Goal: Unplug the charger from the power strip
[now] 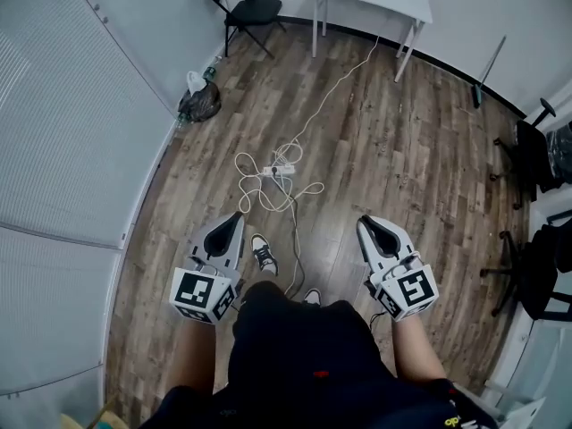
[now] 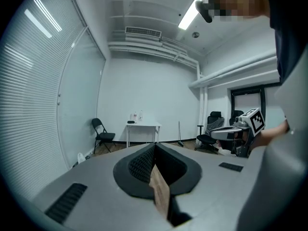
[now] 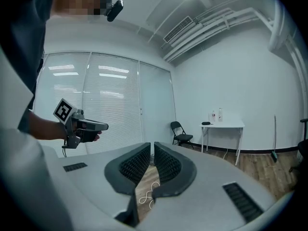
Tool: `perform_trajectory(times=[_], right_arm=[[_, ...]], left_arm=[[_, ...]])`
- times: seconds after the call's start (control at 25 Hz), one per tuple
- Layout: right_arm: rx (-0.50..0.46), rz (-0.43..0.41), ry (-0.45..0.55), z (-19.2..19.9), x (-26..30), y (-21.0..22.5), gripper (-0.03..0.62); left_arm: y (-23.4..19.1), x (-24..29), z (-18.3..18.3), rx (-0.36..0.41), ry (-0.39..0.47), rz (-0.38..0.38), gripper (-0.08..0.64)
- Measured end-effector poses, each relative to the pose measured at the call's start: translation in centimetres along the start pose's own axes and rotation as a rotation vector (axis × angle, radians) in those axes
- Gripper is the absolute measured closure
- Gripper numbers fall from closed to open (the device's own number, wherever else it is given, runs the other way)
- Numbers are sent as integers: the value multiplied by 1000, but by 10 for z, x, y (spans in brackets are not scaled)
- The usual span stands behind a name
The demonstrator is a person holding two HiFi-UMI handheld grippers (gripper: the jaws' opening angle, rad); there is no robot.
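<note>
I am standing well back from the power strip [image 1: 279, 170], which lies on the wood floor [image 1: 402, 150] ahead of my shoes in a tangle of white cables [image 1: 259, 195]. From this height the charger is too small to pick out from the strip, and that is my first worry: I could reach for the wrong plug, since one white lead [image 1: 344, 79] runs off toward the white table [image 1: 393, 5] at the far wall and other loops cross near the strip. The left gripper [image 1: 231, 226] and the right gripper [image 1: 371, 231] are both held at waist level, well apart from the strip. Each has its fingers pressed together on nothing: the left fingers [image 2: 142, 165] meet at the tip, and the right fingers [image 3: 134, 165] show only a sliver of floor and cable loop between them. If I go down like this I would nudge the plug instead of gripping it, so I need to open them first. The strip looks light and unanchored, so pulling the charger with one gripper would probably drag the whole strip and its cords along. I judge that the other gripper must pin the strip body. The loops lying close to my forward shoe [image 1: 264, 253] could also snag a foot as I step in and yank the strip sideways.
</note>
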State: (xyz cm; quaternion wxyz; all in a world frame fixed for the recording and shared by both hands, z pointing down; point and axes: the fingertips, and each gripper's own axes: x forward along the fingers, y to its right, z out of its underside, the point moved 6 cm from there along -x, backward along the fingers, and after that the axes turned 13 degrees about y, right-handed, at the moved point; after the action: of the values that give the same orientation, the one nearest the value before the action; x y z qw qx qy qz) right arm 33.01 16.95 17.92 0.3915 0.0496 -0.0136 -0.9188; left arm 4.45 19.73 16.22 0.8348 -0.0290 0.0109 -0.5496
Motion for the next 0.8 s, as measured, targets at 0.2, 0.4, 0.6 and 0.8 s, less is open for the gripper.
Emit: perform_trajectory(times=[0.2, 0.4, 0.6, 0.8], right_arm=[[-10, -4, -45, 9, 53, 18, 553], [-15, -23, -60, 10, 134, 30, 552], [-17, -37, -111, 29, 220, 30, 552], [-12, -30, -160, 46, 288, 31, 552]], left_arm=[[-46, 45, 9, -14, 10, -3, 541], [-111, 92, 13, -25, -8, 5, 541], [-196, 129, 24, -40, -41, 18, 541], [-289, 154, 36, -67, -84, 11, 541]])
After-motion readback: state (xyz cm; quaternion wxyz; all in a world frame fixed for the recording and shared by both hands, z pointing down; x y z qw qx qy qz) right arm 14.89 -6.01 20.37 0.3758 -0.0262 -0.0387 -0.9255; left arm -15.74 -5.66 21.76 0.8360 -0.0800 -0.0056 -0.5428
